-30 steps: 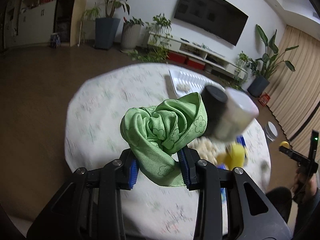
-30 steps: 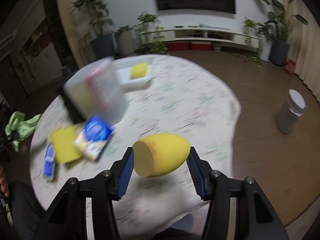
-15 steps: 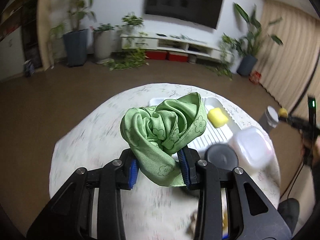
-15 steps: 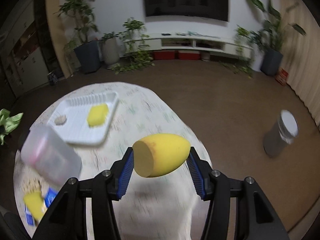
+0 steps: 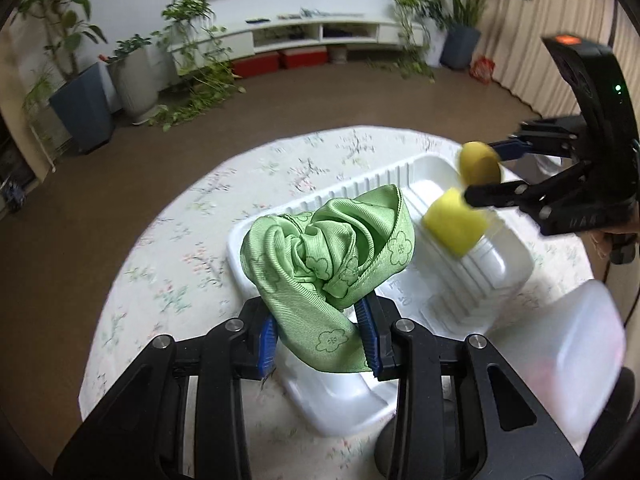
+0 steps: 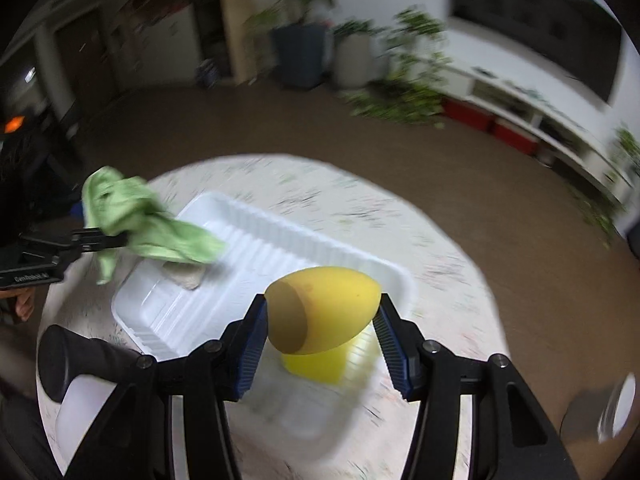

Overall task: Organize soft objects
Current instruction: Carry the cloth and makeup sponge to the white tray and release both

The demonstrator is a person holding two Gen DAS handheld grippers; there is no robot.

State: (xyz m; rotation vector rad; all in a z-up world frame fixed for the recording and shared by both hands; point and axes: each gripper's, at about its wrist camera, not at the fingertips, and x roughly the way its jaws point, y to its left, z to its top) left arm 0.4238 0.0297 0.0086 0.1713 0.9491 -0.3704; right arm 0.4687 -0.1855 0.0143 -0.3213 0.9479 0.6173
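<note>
My left gripper (image 5: 320, 332) is shut on a crumpled green cloth (image 5: 332, 256) and holds it above the near end of a white ribbed tray (image 5: 500, 280). My right gripper (image 6: 320, 340) is shut on a yellow egg-shaped sponge (image 6: 324, 312) and holds it over the tray's (image 6: 180, 312) other end; it also shows in the left wrist view (image 5: 484, 174), with the egg sponge (image 5: 478, 162). A yellow block sponge (image 5: 454, 222) lies in the tray, below the egg sponge (image 6: 316, 364). A small beige lump (image 6: 184, 276) lies in the tray under the cloth (image 6: 136, 220).
The tray sits on a round table with a floral cloth (image 5: 180, 256). A translucent plastic jar with a black lid (image 5: 560, 352) lies on the table beside the tray; it also shows in the right wrist view (image 6: 76, 368). Brown floor surrounds the table.
Both grippers have swung over the white tray from opposite sides, still holding the cloth and the egg sponge. The jar now lies close beside the tray in view.
</note>
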